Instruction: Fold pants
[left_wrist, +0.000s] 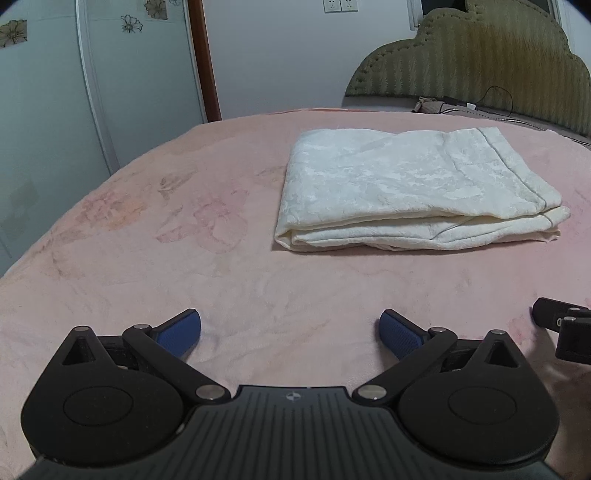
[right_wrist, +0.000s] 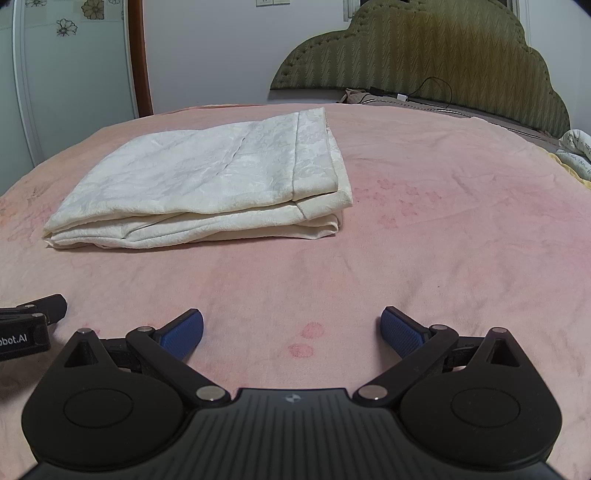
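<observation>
Left gripper: the left gripper (left_wrist: 290, 334) hovers low over the bed, spread wide with nothing between its blue pads (left_wrist: 181, 332); it is well short of the pants, on their near side and off toward their folded left end.

Right gripper: the right gripper (right_wrist: 291, 332) is likewise spread wide and empty, its blue pads (right_wrist: 400, 330) over bare blanket; it sits on the near side of the pants, off toward their hemmed right end. In the left wrist view its black body shows at the right edge (left_wrist: 565, 325).

Grippers together: the two sit side by side, near each other, both apart from the pants.

Pants: the cream-white pants (left_wrist: 413, 188) lie folded into a flat, layered rectangle on the blanket, several layers visible along the near edge; a stitched hem band runs along the right end (right_wrist: 314, 155). Nothing touches them.

Blanket: a pink blanket with faint flower prints (right_wrist: 424, 258) covers the bed under and all around the pants.

Headboard: an olive padded headboard (right_wrist: 413, 48) with a scalloped top stands beyond the pants, to their far right.

Cable: a black cable (right_wrist: 436, 92) loops at the foot of the headboard, behind the pants.

Wardrobe: pale doors with flower stickers (left_wrist: 48, 92) stand beyond the pants to their far left, beside a brown door frame (left_wrist: 205, 62).
</observation>
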